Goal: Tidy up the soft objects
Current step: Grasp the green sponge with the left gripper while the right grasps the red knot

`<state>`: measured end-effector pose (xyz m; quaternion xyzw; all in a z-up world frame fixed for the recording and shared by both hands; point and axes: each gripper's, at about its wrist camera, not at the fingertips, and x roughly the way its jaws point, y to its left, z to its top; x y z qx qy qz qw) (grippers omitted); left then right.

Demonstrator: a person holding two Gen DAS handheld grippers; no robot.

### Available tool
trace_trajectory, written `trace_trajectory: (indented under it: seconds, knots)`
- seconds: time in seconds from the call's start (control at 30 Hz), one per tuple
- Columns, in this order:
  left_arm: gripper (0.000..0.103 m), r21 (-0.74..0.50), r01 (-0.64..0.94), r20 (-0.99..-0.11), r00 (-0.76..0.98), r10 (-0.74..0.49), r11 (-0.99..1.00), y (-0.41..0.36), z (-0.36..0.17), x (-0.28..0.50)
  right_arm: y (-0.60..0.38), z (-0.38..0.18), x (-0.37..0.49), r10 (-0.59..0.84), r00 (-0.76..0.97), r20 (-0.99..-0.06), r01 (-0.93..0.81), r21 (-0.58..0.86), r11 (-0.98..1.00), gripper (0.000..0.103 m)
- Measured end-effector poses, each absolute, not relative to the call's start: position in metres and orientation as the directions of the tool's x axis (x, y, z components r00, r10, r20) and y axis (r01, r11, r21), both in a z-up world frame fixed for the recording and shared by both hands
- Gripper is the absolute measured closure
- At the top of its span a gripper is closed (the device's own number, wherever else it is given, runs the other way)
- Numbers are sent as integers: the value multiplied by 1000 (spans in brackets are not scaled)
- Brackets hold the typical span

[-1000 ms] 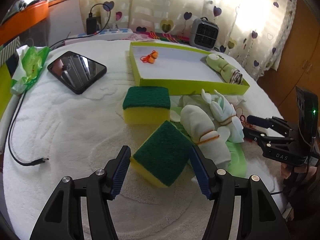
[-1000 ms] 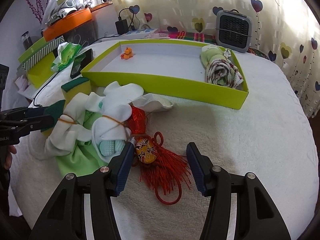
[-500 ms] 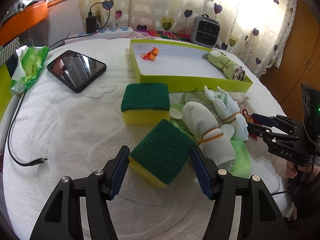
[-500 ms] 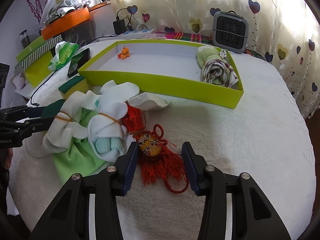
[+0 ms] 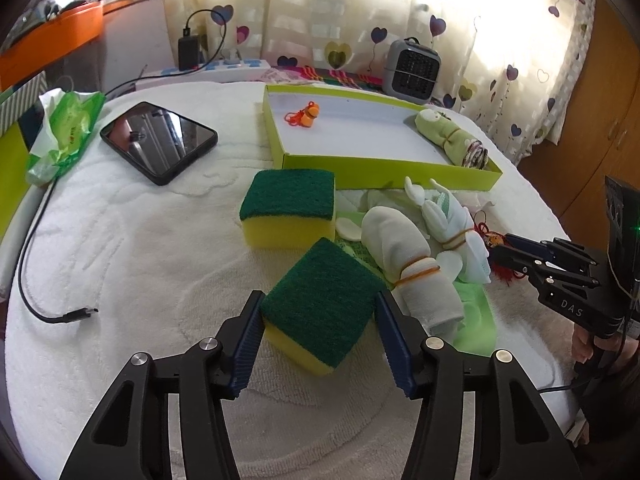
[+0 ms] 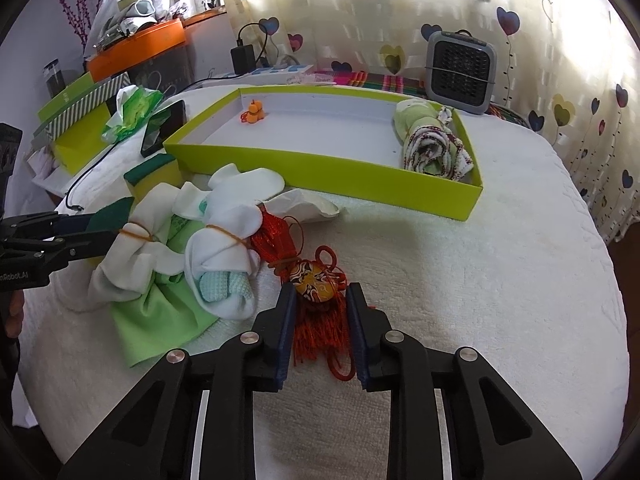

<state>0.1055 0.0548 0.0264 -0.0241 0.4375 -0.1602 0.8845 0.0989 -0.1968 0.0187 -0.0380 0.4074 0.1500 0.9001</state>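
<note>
My left gripper [image 5: 320, 332] has its jaws against both sides of a green-topped yellow sponge [image 5: 320, 304] lying on the white towel. A second sponge [image 5: 288, 208] lies just beyond it. My right gripper [image 6: 320, 320] has closed in around a red tassel ornament [image 6: 316, 280], its pads touching the tassel's sides. Two white cloth bundles tied with rubber bands [image 6: 216, 248] lie on a green cloth [image 6: 160, 320] between the grippers. A lime tray [image 6: 320, 168] holds a rolled towel [image 6: 432, 144] and a small orange toy [image 6: 254, 110].
A black phone [image 5: 158, 140] and a green tissue pack [image 5: 64, 136] lie at the left. A charging cable [image 5: 52, 312] trails on the towel. A grey fan heater [image 6: 460, 68] stands behind the tray.
My right jaws have closed from wide apart to tight around the red tassel. My left jaws have narrowed and moved forward onto the near sponge.
</note>
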Motion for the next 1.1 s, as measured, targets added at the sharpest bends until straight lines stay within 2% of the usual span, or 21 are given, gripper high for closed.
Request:
trace_trajectory:
  seconds: [0.9,1.1]
  knots:
    - [49,-221,271,-717,606,-345,937,59,45,91,-245,32,68,231,682,-695,-178,149,973,79]
    - [49,-226,278,-718,600,-353,934,56,44,90,-243,28,62,245,663,-707,-196,152,969,79]
